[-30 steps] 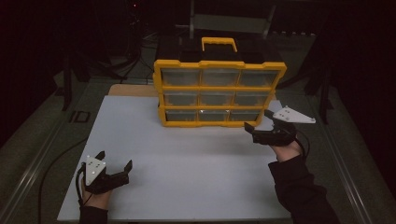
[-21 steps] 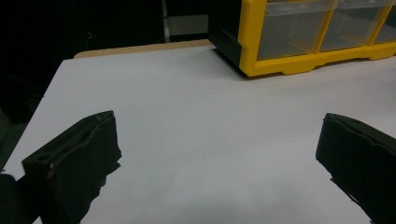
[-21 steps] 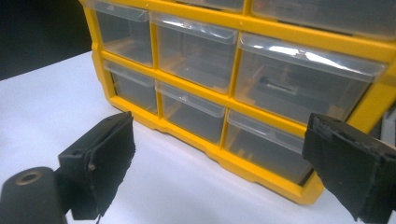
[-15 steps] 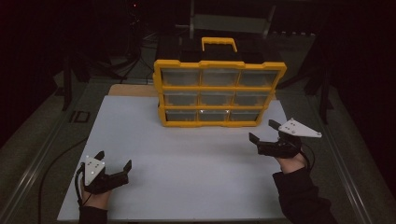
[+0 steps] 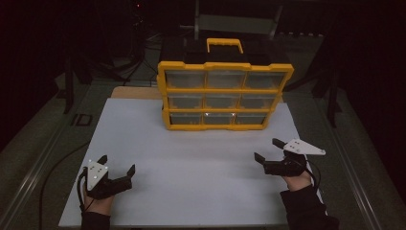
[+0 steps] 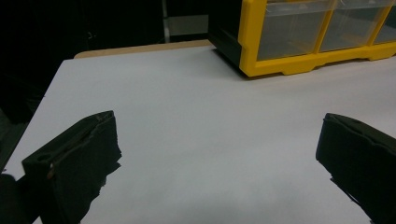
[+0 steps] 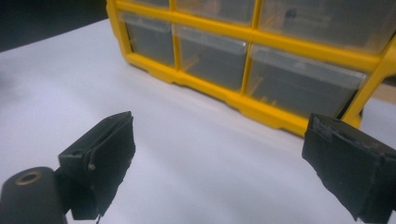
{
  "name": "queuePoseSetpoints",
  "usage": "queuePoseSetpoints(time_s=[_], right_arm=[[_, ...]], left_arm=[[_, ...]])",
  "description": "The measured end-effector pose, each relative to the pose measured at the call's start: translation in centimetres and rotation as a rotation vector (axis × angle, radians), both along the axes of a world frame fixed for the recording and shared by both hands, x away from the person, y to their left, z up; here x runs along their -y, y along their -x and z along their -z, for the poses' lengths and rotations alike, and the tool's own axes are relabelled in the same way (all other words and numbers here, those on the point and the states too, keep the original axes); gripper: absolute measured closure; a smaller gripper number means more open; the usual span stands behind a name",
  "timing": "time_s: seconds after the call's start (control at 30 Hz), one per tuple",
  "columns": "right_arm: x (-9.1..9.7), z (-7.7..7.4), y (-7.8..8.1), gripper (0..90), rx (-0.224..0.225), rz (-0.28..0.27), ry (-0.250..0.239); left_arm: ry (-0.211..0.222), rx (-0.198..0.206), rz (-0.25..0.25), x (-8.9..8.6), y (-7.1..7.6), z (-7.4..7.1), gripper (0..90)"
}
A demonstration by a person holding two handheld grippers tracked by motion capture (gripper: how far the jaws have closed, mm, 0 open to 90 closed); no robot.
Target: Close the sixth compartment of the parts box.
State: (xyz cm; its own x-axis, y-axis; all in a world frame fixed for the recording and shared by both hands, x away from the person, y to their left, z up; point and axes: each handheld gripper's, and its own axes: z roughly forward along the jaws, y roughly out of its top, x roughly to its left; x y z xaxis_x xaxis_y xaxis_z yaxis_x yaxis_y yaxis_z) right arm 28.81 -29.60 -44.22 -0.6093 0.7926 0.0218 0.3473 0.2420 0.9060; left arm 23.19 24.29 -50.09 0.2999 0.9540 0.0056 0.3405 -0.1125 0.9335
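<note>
Drawer organizer (image 5: 224, 96) upright, all drawers closed; right gripper (image 5: 268, 154) nearest, left gripper (image 5: 117, 165) farther, both wide, empty, probably poised for reaching.

- The right gripper (image 5: 269, 152) sits nearer the person and lower on the white board (image 5: 191, 158) than a second ago, well apart from the yellow drawer cabinet (image 5: 224, 96)
- Its jaws remain spread, holding nothing
</note>
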Motion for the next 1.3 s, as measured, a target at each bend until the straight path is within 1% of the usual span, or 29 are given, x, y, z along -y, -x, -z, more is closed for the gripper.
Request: queuePoseSetpoints(time_s=[0.03, 0.07, 0.1, 0.2, 0.27, 0.37, 0.5, 0.67, 0.73, 0.9, 0.97, 1.03, 1.07, 1.1, 1.13, 1.2, 1.3], right_arm=[[0.0, 0.3, 0.1, 9.4, -0.006, 0.0, 0.003], [0.1, 0.9, 0.2, 9.4, -0.022, -0.013, 0.002], [0.1, 0.9, 0.2, 9.4, -0.022, -0.013, 0.002], [0.1, 1.7, 0.4, 9.4, -0.03, -0.022, 0.031], [0.2, 2.3, 0.5, 9.4, -0.036, -0.024, 0.028], [0.4, 3.3, 0.7, 9.4, -0.033, -0.025, 0.04], [0.7, 4.3, 0.7, 9.4, -0.036, -0.034, 0.035], [1.0, 5.4, 0.6, 9.4, -0.036, -0.02, 0.06], [1.1, 5.6, 0.5, 9.4, -0.028, -0.022, 0.069], [1.2, 6.0, 0.2, 9.4, -0.028, -0.015, 0.073], [1.2, 6.2, 0.2, 9.4, -0.02, -0.02, 0.077], [1.2, 6.2, 0.0, 9.4, -0.016, -0.012, 0.082], [1.3, 6.3, -0.2, 9.4, 0.002, -0.01, 0.074], [1.3, 6.3, -0.2, 9.4, 0.002, -0.01, 0.074], [1.4, 6.2, -0.3, 9.4, 0.021, -0.001, 0.071], [1.4, 6.2, -0.4, 9.4, 0.03, 0.004, 0.069], [1.5, 6.3, -0.4, 9.4, 0.029, 0.001, 0.067]], left_arm=[[0.0, 0.0, 0.0, 0.0, 0.0, 0.0, 0.1], [0.001, 0.0, 0.002, 0.0, 0.0, 0.0, 0.1], [0.001, 0.0, 0.002, 0.0, 0.0, 0.0, 0.1], [0.005, 0.0, 0.004, 0.0, 0.0, 0.0, 0.1], [0.004, 0.0, 0.003, 0.1, 0.0, 0.0, 0.1], [0.002, 0.001, 0.004, 0.0, 0.0, 0.0, 0.1], [0.003, -0.002, 0.004, -0.1, 0.0, 0.0, 0.2], [0.003, -0.001, 0.005, 0.0, 0.0, 0.0, 0.1], [0.005, -0.001, 0.006, 0.0, 0.0, 0.0, 0.1], [0.005, -0.002, 0.008, 0.0, 0.0, 0.1, 0.1], [0.006, -0.002, 0.007, 0.0, 0.0, 0.1, 0.1], [0.004, -0.002, 0.009, 0.1, 0.0, 0.1, 0.1], [0.003, -0.003, 0.01, 0.1, 0.0, 0.1, 0.2], [0.002, -0.003, 0.01, 0.1, 0.0, 0.1, 0.2], [0.003, -0.003, 0.01, 0.1, 0.0, 0.1, 0.2], [0.004, -0.005, 0.011, 0.1, 0.0, 0.2, 0.2], [0.002, -0.007, 0.013, 0.1, 0.0, 0.2, 0.2]])
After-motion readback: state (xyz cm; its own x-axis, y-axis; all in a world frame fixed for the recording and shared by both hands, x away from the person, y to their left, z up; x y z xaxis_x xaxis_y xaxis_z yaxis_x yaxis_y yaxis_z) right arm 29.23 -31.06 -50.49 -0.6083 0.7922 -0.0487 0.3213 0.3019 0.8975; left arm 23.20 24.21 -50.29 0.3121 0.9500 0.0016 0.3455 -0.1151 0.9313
